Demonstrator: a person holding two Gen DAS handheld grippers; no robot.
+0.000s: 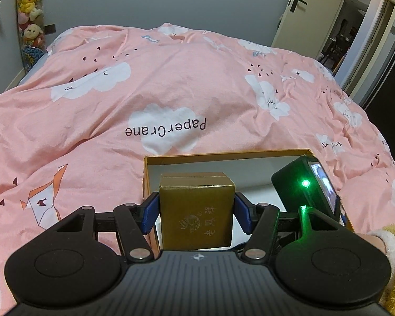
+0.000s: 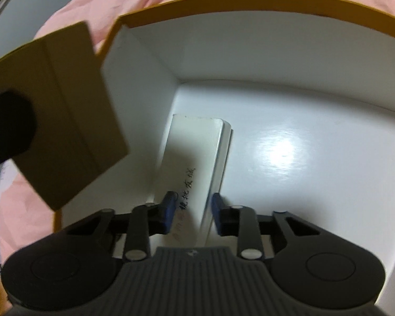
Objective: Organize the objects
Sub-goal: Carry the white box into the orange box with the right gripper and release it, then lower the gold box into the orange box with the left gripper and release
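The left gripper [image 1: 196, 209] clamps a gold box [image 1: 196, 210] above the open tray [image 1: 223, 154] on a pink duvet [image 1: 171, 84]. Only the right wrist view shows the right gripper [image 2: 192, 212], narrow, around a white box [image 2: 194, 158] lying inside the tray; contact unclear.

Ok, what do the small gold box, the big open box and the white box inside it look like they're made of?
Small gold box: likely cardboard, matte metallic gold, with folded flap seams and a printed emblem. Big open box: stiff paperboard, it seems, ochre rim outside, glossy white lining that reflects light. White box: probably coated card, smooth, with crisp edges and black handwriting-style characters.
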